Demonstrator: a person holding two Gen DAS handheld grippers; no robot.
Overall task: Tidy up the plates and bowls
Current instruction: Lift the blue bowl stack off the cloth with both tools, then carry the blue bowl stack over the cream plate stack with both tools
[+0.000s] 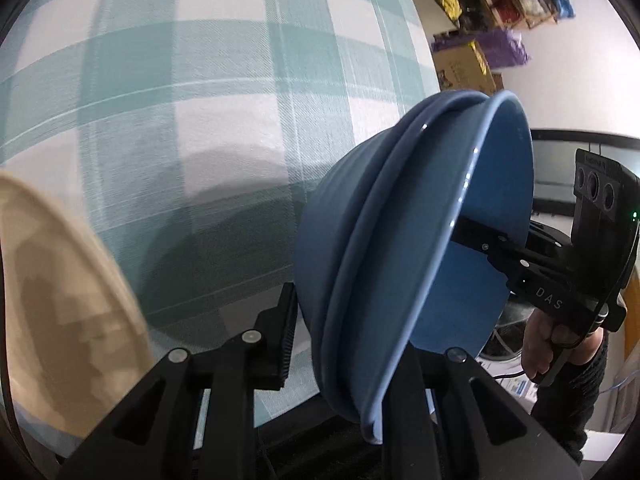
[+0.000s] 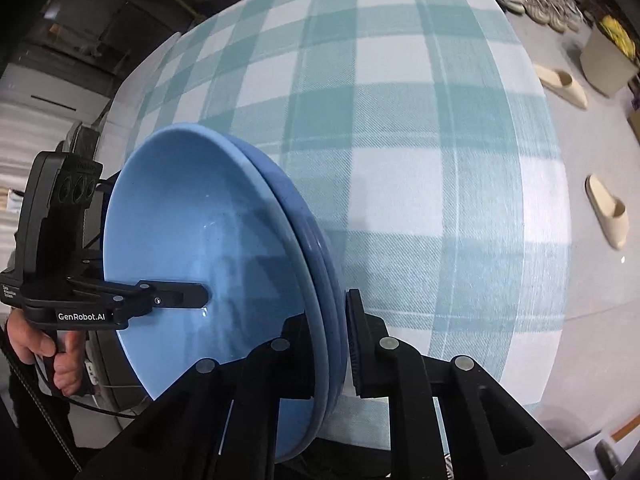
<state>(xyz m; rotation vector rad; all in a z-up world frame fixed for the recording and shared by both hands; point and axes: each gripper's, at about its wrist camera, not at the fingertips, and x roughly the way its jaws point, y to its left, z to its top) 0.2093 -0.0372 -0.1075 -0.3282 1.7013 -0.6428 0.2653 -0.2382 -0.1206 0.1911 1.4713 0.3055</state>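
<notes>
The fingers of the left gripper [image 1: 352, 344] stand on both sides of the rim of two nested blue bowls [image 1: 400, 248]; one pad is behind the outer wall and the other finger goes inside, but the outer pad shows a small gap, so I cannot tell if they really clamp. The fingers of the right gripper [image 2: 332, 352] also stand around the rim of the same stack, one inside the light blue inner bowl [image 2: 192, 240] and one pad just beside the darker outer bowl [image 2: 320, 280], which it seems to touch; if the grip is firm I cannot tell. The stack is tilted on its edge, lifted above the bench [image 2: 400, 120], which is covered with a teal and white checked cloth. The opening of the bowls faces the right gripper. A beige dish [image 1: 60, 300] lies blurred at the left edge of the left wrist view. On the floor beyond the bench are beige slippers [image 2: 606, 212].
</notes>
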